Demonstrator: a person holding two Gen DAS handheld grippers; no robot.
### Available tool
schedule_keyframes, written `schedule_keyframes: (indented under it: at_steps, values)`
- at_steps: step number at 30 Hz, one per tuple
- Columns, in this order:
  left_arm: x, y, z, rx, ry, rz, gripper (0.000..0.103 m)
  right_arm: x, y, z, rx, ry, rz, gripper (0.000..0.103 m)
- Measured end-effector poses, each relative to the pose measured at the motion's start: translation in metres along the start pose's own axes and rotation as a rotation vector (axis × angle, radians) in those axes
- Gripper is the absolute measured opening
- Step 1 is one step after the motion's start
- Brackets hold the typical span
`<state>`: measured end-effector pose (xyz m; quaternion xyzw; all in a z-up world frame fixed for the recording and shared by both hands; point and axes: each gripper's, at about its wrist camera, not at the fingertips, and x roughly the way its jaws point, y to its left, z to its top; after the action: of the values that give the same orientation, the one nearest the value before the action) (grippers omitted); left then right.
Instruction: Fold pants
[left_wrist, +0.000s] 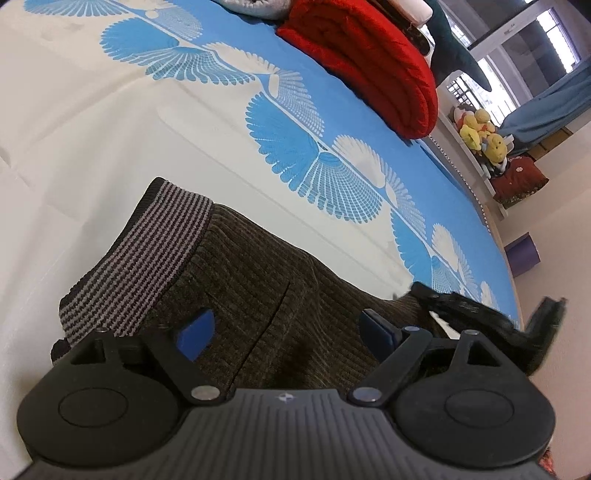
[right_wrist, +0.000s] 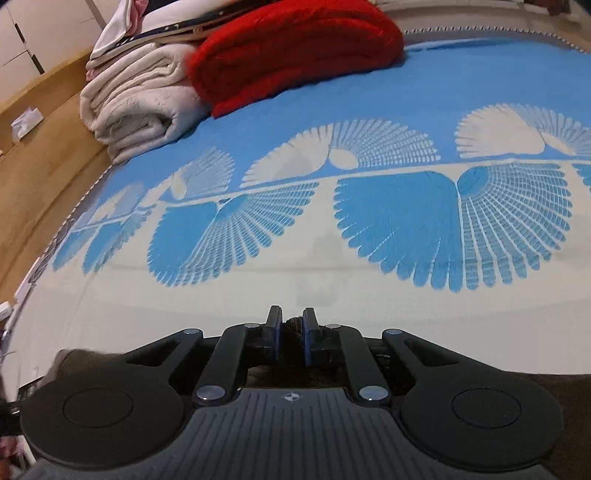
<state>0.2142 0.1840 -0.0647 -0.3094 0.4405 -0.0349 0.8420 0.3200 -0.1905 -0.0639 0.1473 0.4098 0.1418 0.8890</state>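
Dark brown corduroy pants (left_wrist: 255, 280) with a grey-and-black striped knit band (left_wrist: 147, 254) lie on the white part of the bed sheet. My left gripper (left_wrist: 288, 332) is open, its blue pads spread just above the pants fabric. In the left wrist view the right gripper (left_wrist: 480, 314) shows blurred at the pants' right edge. In the right wrist view my right gripper (right_wrist: 291, 332) is shut on a small fold of the brown pants (right_wrist: 293, 325), with more brown fabric (right_wrist: 554, 387) below and beside it.
The bed sheet (right_wrist: 369, 258) is white with a blue fan pattern. A folded red blanket (right_wrist: 291, 48) and a folded white blanket (right_wrist: 136, 99) lie at the far end. A shelf with plush toys (left_wrist: 480, 133) stands beyond the bed's right edge.
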Motion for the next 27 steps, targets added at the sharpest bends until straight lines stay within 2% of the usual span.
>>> schedule_keyframes:
  at_steps: [2,6,9,11,14,16,18,20,21,22,24,26,27]
  values:
    - [-0.001,0.002,0.000,-0.002,0.003,-0.008,0.089,0.014,-0.004,-0.007,-0.001,0.011,-0.026,0.011]
    - [-0.004,0.007,0.000,-0.025,0.007,-0.021,0.089,0.016,-0.003,-0.013,-0.030,-0.048,-0.027,0.013]
    - [-0.005,0.009,0.001,-0.036,0.007,-0.025,0.089,-0.010,-0.012,0.006,0.056,-0.114,-0.017,0.016]
    - [-0.005,0.010,0.002,-0.038,0.009,-0.027,0.089,-0.034,-0.015,0.019,0.057,-0.131,0.005,0.017]
    - [-0.005,0.009,0.001,-0.035,0.008,-0.023,0.089,-0.052,-0.013,0.022,-0.031,-0.035,-0.031,0.017]
    - [-0.004,0.007,0.001,-0.030,0.004,-0.014,0.089,-0.042,-0.014,0.010,-0.051,0.062,-0.041,0.013]
    - [-0.003,0.005,0.000,-0.027,-0.001,-0.005,0.089,-0.014,-0.016,-0.009,-0.083,0.134,-0.105,0.013]
    - [-0.004,0.004,-0.001,-0.021,-0.004,0.001,0.089,-0.007,-0.014,-0.022,-0.159,0.034,-0.134,0.011]
    - [-0.005,0.003,-0.002,-0.019,-0.006,0.000,0.089,-0.007,-0.012,-0.019,-0.163,0.037,-0.148,0.011]
    - [-0.006,0.003,-0.002,-0.018,-0.010,-0.004,0.089,-0.011,-0.010,-0.015,-0.138,0.040,-0.144,0.016]
    - [-0.014,0.003,-0.002,-0.003,-0.038,-0.008,0.089,-0.032,-0.003,-0.007,-0.104,0.010,-0.079,0.019]
    - [-0.022,0.004,0.000,0.018,-0.075,0.006,0.089,-0.050,0.015,-0.009,-0.170,-0.013,0.011,0.024]
    - [-0.024,0.005,0.000,0.026,-0.083,0.021,0.089,-0.056,0.025,-0.016,-0.208,0.004,0.059,0.029]
